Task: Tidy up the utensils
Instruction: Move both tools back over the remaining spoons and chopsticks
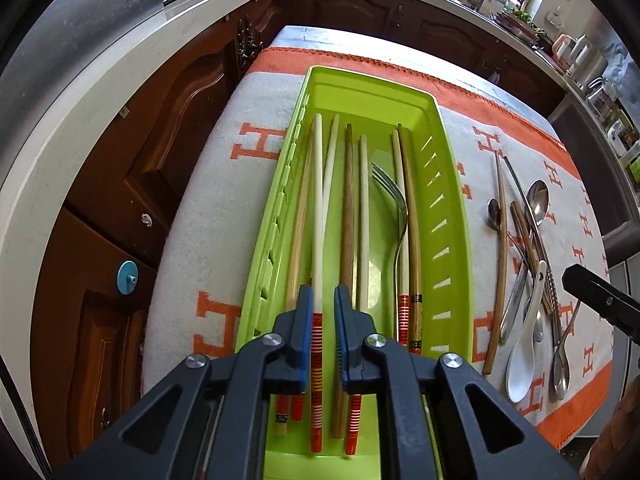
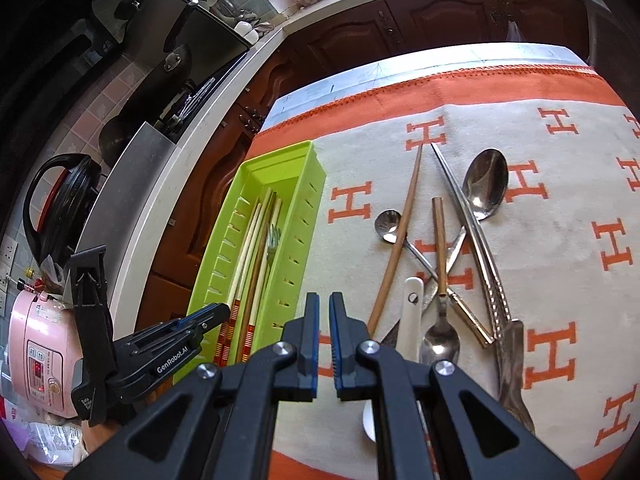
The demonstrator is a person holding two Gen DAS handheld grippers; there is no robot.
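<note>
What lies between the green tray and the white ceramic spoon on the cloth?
One brown chopstick lies between green tray and white spoon, plain in the left wrist view.

At the upper left of my right view a black pan (image 2: 192, 64) sits on the pale counter (image 2: 224, 92); lower left, a pink cooker (image 2: 38, 356). Dark wooden cabinets (image 1: 132, 168) fill my left view's left side.

The left gripper (image 1: 324, 300) hides the chopsticks' (image 1: 318, 216) near ends; the right gripper (image 2: 324, 312) covers the white spoon's (image 2: 412, 320) bowl.
</note>
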